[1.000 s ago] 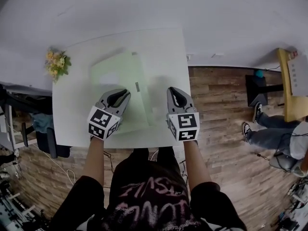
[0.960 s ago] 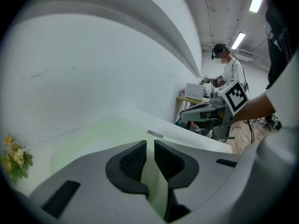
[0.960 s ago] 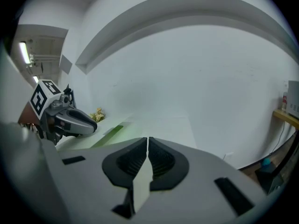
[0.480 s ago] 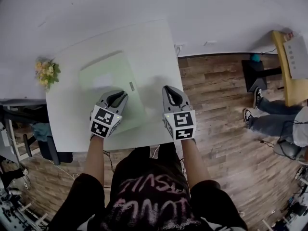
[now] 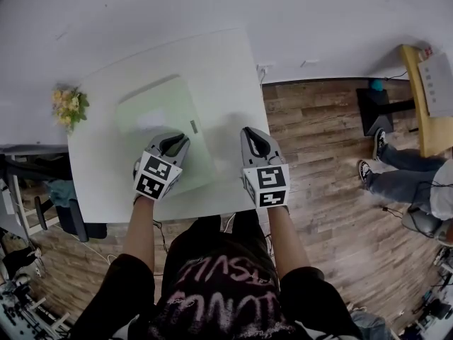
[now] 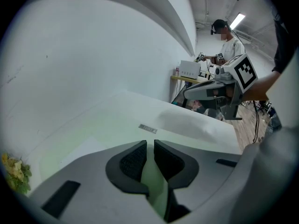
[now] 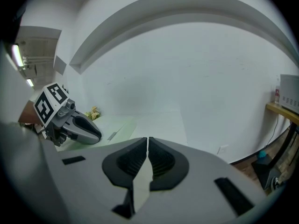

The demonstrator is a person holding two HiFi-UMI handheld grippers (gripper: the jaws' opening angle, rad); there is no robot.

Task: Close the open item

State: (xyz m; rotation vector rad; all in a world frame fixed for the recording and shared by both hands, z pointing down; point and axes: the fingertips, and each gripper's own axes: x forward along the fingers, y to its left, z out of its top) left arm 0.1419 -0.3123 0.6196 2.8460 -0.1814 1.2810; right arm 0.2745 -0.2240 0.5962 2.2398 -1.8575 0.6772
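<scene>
A pale green flat case (image 5: 159,119) with a small grey label (image 5: 193,127) lies flat on the white table (image 5: 212,62). My left gripper (image 5: 180,142) hovers over its near right part, jaws shut with nothing between them; the green surface (image 6: 117,129) and its label (image 6: 147,128) lie just ahead of the left gripper (image 6: 150,143). My right gripper (image 5: 253,134) hangs over the bare table to the right of the case, also shut and empty. From the right gripper (image 7: 147,140), the left gripper (image 7: 88,129) shows at the left, above the case (image 7: 114,127).
A small bunch of yellow flowers (image 5: 69,107) stands at the table's left edge. A white wall runs behind the table. Wooden floor (image 5: 318,140) lies to the right, with a seated person's legs (image 5: 396,183) and a yellow table (image 5: 417,105) beyond.
The head view has shifted a little since one second ago. Both grippers have kept about the same place over the table's near part and stay shut.
</scene>
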